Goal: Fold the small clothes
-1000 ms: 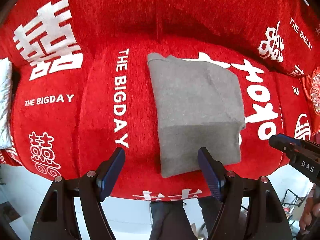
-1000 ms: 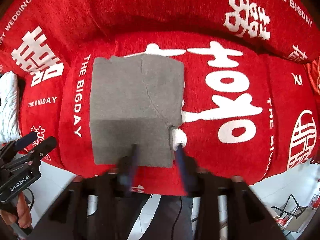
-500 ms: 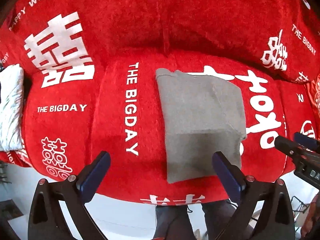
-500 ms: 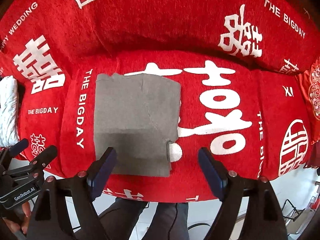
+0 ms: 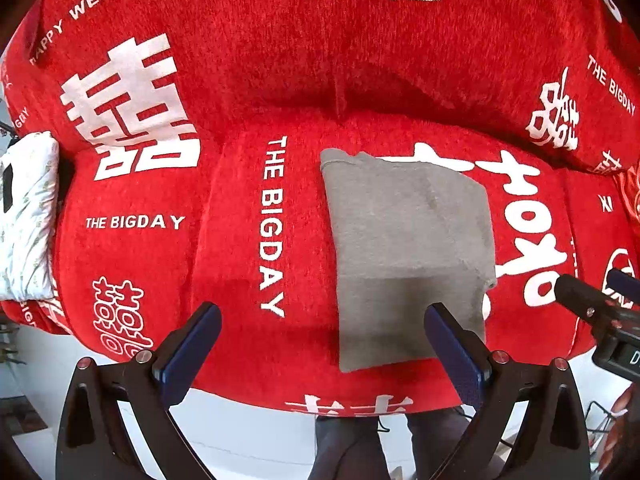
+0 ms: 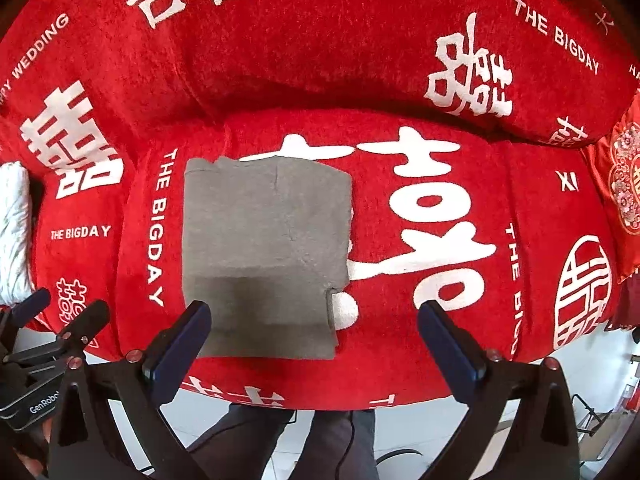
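Observation:
A grey garment lies folded into a flat rectangle on the red sofa seat. Its front edge is near the seat's front. My left gripper hovers above the seat, open wide, its right finger over the garment's front right part and holding nothing. My right gripper hangs above the garment with its jaws opening. The garment's front right corner shows between them, but the pads do not touch it. Each gripper appears at the edge of the other's view: the right gripper and the left gripper.
The sofa's red cover with white lettering runs up the backrest. A white patterned cloth lies at the far left. A red embroidered cushion sits at the right. The person's legs stand on a white floor below the seat's front edge.
Both grippers' jaws have spread wide. The right gripper has come off the garment's front edge, and both have drawn back from the garment, which has stayed in place.

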`<state>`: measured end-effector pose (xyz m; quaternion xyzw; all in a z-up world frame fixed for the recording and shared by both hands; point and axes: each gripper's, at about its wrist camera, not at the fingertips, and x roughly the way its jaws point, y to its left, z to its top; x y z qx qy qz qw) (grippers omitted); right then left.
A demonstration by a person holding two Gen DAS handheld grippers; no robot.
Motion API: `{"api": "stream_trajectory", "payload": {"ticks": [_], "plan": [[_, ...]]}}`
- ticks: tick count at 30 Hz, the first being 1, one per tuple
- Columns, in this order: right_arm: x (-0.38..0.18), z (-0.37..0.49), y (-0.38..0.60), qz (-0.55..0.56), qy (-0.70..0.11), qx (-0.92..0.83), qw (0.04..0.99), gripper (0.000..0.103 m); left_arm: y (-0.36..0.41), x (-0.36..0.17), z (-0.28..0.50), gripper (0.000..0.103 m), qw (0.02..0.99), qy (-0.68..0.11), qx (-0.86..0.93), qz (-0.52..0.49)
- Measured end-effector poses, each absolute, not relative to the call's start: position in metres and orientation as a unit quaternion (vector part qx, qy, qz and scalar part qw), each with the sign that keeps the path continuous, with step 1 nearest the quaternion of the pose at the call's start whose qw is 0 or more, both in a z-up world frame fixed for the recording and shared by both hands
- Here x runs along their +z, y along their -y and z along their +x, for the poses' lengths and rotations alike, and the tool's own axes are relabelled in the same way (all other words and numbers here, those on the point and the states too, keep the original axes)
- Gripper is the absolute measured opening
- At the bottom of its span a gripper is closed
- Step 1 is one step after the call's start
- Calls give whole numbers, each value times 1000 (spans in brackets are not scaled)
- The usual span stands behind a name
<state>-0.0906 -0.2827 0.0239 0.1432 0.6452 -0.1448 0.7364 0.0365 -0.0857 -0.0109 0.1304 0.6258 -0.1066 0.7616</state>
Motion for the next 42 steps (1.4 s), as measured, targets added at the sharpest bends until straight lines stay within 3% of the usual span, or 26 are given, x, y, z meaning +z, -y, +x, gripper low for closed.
{"api": "stream_trajectory", "payload": {"ticks": [42], "plan": [[23, -88, 284, 124, -656, -144, 730, 103, 89, -14, 39, 101, 757, -631, -103, 133]]}}
